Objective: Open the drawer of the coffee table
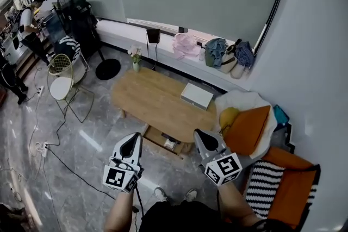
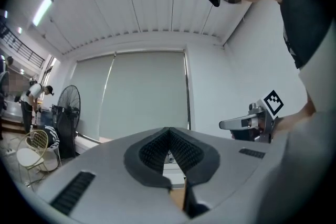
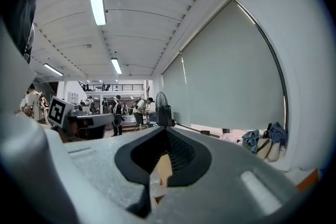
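Note:
The wooden coffee table (image 1: 155, 98) stands in the middle of the room with a white box (image 1: 197, 95) on its right end. Under its near side a drawer (image 1: 157, 137) stands pulled out, with small items inside. My left gripper (image 1: 134, 139) (image 2: 168, 130) is raised in the air in front of the table, jaws shut and empty. My right gripper (image 1: 200, 134) (image 3: 166, 130) hangs beside it, also shut with nothing held. Both point level, at the blind and the far room. Each gripper view shows the other gripper off to the side.
A small vase of flowers (image 1: 135, 57) sits on the table's far corner. A standing fan (image 1: 76, 8) and a wire chair (image 1: 61, 70) are at the left, with cables (image 1: 49, 144) across the floor. An armchair with orange cushions (image 1: 247, 130) is at the right. People (image 1: 30, 22) stand far left.

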Available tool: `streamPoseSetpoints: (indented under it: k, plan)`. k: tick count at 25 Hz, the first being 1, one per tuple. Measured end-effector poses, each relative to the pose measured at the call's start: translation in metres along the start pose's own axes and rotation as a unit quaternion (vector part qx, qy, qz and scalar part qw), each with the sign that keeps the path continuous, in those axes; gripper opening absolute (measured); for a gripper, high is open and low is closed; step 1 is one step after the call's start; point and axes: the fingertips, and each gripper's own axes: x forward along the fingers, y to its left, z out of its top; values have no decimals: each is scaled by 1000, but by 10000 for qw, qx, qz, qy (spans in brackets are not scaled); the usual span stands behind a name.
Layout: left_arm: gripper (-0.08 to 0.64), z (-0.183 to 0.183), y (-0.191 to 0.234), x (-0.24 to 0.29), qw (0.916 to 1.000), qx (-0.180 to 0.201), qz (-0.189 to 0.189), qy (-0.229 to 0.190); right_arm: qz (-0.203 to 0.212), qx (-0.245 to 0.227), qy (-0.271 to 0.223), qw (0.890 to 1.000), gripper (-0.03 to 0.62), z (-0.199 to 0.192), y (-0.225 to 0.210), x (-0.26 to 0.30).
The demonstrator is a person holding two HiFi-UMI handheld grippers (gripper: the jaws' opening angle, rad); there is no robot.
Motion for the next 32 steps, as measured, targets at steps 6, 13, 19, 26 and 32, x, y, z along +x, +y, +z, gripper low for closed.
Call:
streamPoseSetpoints:
  k: [6, 13, 19, 26, 32]
  plan:
    - [8, 28, 4, -35, 9983, 258, 457, -238, -117, -99, -168, 9997, 1, 19, -13, -17]
    - [8, 46, -3, -60, 9953, 595, 696, -304, -315, -407, -378, 9980, 0, 41, -29, -44]
    - [8, 53, -6, -67, 9931, 738, 850, -330, -538, -418, -457, 9966, 0, 46, -37, -61]
    - [8, 54, -3, -74, 9930, 808, 833, -201, -668, -646, -461, 9946, 0, 56, -40, -72]
    - [8, 56, -7, -74, 9933, 865, 743, -170, -918, -651, -428, 9927, 1, 56, -51, -88]
